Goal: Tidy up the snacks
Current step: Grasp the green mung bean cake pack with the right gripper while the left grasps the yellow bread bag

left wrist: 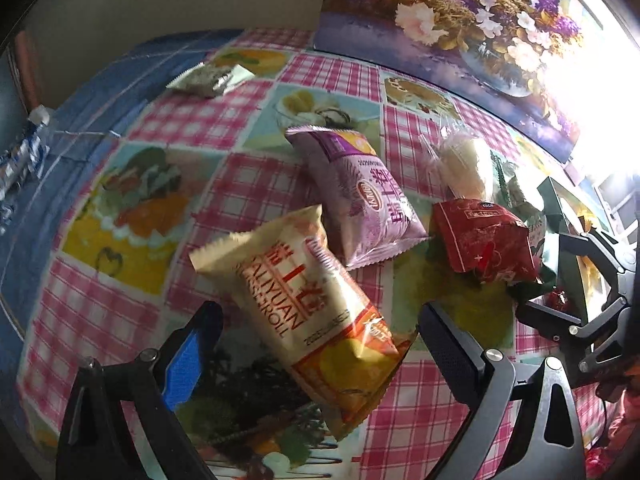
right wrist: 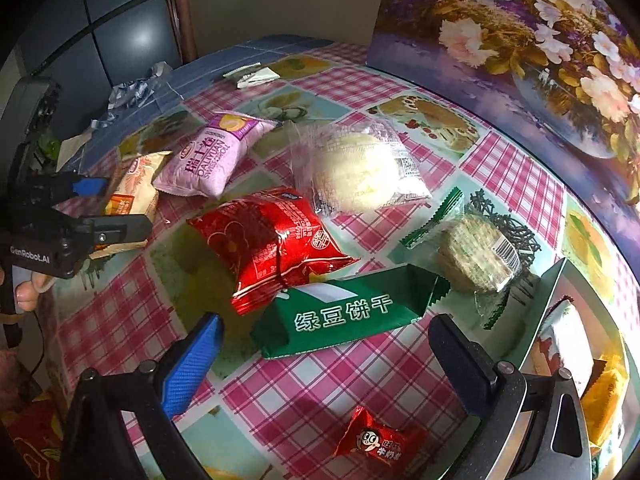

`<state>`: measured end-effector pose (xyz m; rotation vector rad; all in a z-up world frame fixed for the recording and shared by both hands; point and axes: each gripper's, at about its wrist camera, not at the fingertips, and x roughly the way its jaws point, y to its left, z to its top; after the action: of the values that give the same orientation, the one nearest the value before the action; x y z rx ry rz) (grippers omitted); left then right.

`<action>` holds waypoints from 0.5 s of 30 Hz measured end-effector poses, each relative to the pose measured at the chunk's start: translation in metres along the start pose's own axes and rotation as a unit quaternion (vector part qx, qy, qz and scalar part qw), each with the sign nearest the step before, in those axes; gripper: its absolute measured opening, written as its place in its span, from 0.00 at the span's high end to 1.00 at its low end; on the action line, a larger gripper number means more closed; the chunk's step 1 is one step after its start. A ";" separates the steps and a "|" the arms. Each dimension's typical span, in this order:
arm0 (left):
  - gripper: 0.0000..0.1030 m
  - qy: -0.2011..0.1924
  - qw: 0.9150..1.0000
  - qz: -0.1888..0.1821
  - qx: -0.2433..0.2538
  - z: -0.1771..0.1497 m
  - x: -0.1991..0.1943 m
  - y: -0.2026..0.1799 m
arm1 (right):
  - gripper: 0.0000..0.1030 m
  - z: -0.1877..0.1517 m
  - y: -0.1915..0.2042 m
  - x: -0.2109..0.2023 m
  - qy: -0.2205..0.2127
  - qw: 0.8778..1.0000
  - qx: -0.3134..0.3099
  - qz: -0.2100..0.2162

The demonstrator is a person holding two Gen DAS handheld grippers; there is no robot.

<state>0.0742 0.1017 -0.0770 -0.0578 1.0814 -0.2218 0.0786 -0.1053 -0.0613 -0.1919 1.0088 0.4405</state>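
The left gripper (left wrist: 320, 340) stands wide open with the cream Swiss-roll packet (left wrist: 308, 312) lying between its fingers, untouched as far as I can judge. The packet's long axis runs diagonally, from near-right to far-left, so the jaws would close across its width. Its print reads "DALIYUAN" and "SWISS ROLL".

The right gripper (right wrist: 324, 340) is also wide open and empty, poised over the green biscuit packet (right wrist: 348, 314), which lies crosswise just ahead and is lettered 绿豆饼干. Nearer sits a small red candy (right wrist: 378, 442).

Beyond lie the red packet (right wrist: 272, 244), the purple Swiss-roll packet (right wrist: 212, 156) marked "DALIYUAN SWISS ROLL", a clear-wrapped bun (right wrist: 360, 168), and a green-edged cake (right wrist: 476, 252), all on the checked tablecloth (right wrist: 312, 392).
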 end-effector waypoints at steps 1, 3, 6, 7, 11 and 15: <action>0.05 -0.001 1.000 0.000 0.001 0.000 0.000 -0.001 | 0.00 0.000 0.000 0.001 0.001 1.000 0.000 0.000; 0.05 -0.007 1.000 0.001 -0.003 0.000 0.000 0.000 | 0.00 0.000 0.000 0.001 0.000 1.000 0.000 0.000; 0.05 -0.008 1.000 -0.002 -0.014 0.002 0.001 0.001 | 0.01 0.000 -0.001 0.002 -0.001 1.000 0.001 0.003; 0.05 -0.008 1.000 -0.003 -0.016 0.003 0.001 0.001 | 0.02 0.000 0.000 0.002 -0.002 1.000 0.000 0.003; 0.05 -0.007 1.000 -0.007 -0.025 0.005 0.000 0.001 | 0.08 0.000 0.002 0.002 -0.005 1.000 -0.003 0.003; 0.05 -0.007 0.999 -0.012 -0.029 0.008 0.003 -0.002 | 0.16 0.000 -0.001 0.003 -0.004 1.000 0.005 0.002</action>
<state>0.0818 0.0990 -0.0754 -0.1245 1.0733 -0.2121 0.0804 -0.1058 -0.0637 -0.1789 1.0034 0.4401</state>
